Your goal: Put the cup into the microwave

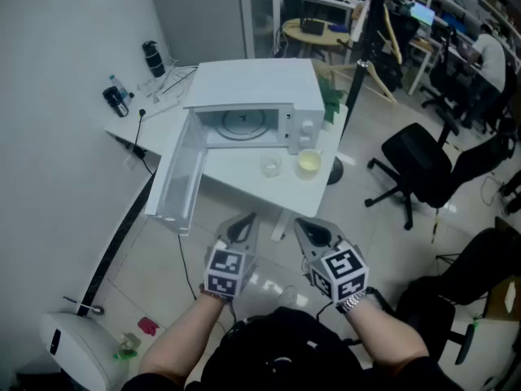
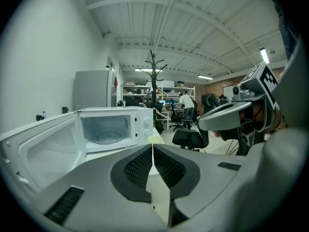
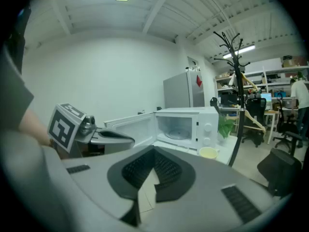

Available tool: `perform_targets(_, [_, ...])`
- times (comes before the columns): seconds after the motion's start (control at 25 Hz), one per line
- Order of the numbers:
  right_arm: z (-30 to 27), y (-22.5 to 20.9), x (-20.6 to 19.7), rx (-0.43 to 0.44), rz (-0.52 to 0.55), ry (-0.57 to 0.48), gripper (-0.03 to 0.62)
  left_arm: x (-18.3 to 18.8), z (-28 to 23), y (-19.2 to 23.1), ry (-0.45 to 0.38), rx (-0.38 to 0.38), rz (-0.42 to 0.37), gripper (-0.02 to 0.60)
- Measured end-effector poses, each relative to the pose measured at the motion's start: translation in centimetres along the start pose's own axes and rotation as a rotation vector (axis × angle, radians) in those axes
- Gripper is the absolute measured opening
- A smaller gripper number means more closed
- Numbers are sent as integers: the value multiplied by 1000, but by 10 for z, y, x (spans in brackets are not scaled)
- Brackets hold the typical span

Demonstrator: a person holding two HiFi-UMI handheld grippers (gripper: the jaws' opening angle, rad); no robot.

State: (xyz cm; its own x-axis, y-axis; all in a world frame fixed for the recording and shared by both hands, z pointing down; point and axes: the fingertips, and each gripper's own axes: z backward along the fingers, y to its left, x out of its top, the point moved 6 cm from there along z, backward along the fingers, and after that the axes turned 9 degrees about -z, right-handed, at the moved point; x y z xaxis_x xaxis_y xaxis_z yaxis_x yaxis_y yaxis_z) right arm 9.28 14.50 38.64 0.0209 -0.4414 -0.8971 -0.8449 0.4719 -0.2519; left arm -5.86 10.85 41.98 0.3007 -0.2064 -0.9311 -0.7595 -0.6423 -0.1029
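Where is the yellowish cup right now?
In the head view, the yellowish cup stands on the table before the open microwave, right of a clear container.

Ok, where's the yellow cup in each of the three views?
Head view: yellow cup upper middle, just in front of the microwave's knob side.
Left gripper view: cup at the centre, right of and below the microwave.
Right gripper view: cup right of centre, below the microwave's knobs.
Shared landmark: the white microwave with its door open.
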Motion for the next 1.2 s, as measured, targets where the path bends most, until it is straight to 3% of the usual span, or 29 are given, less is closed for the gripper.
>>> perform_targets(0.52, [-14, -59, 4, 47, 24, 38, 14, -17, -76, 0, 73, 57, 9, 135])
perform_targets(1.0, [-43, -88, 1, 33, 32, 80, 15, -48, -152, 25, 154, 71, 7, 336])
perform_targets(1.2, [-61, -104, 3, 15, 24, 100, 15, -58, -187, 40, 185, 67, 0, 350])
